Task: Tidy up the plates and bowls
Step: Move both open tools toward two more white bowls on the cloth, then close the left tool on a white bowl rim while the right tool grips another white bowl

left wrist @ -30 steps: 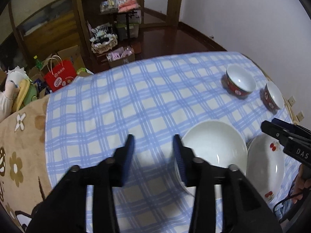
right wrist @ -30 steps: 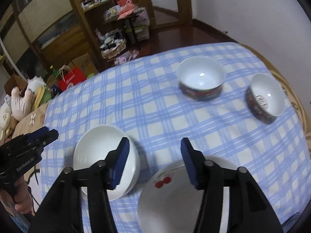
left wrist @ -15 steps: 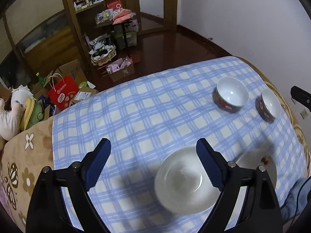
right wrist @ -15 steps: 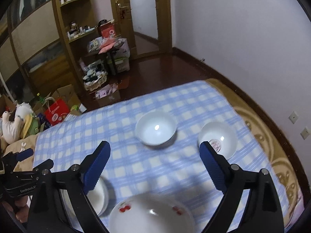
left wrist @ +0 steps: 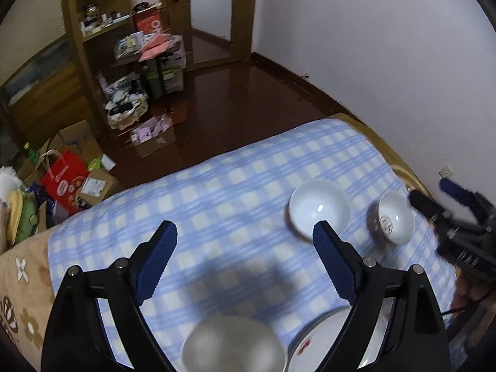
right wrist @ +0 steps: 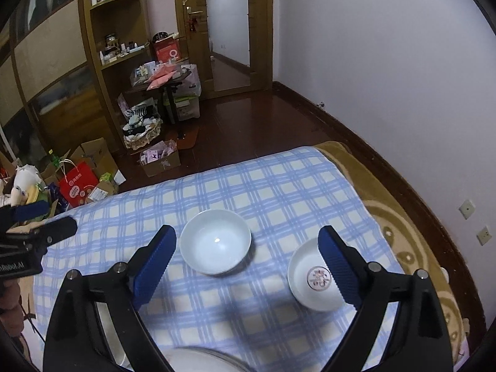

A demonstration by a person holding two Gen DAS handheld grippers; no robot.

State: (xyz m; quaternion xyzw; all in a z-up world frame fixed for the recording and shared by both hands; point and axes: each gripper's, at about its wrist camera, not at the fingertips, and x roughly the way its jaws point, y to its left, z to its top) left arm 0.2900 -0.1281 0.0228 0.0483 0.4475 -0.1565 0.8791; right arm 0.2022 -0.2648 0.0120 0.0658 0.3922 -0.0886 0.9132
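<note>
Both views look forward and steeply down along their grippers' fingers from above the near edge of the checked cloth, facing the doorway. The left wrist view (blurred, so nearness is uncertain) sits left of the right wrist view. Shared: the plain bowl, the marked bowl, shelves and floor.

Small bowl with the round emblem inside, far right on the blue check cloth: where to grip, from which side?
Grip the small bowl by its rim, one finger inside and one outside the wall. It sits upright and open, so probably come from above on its right side, away from the plain white bowl beside it. The right gripper is open and empty, nearest it.
</note>
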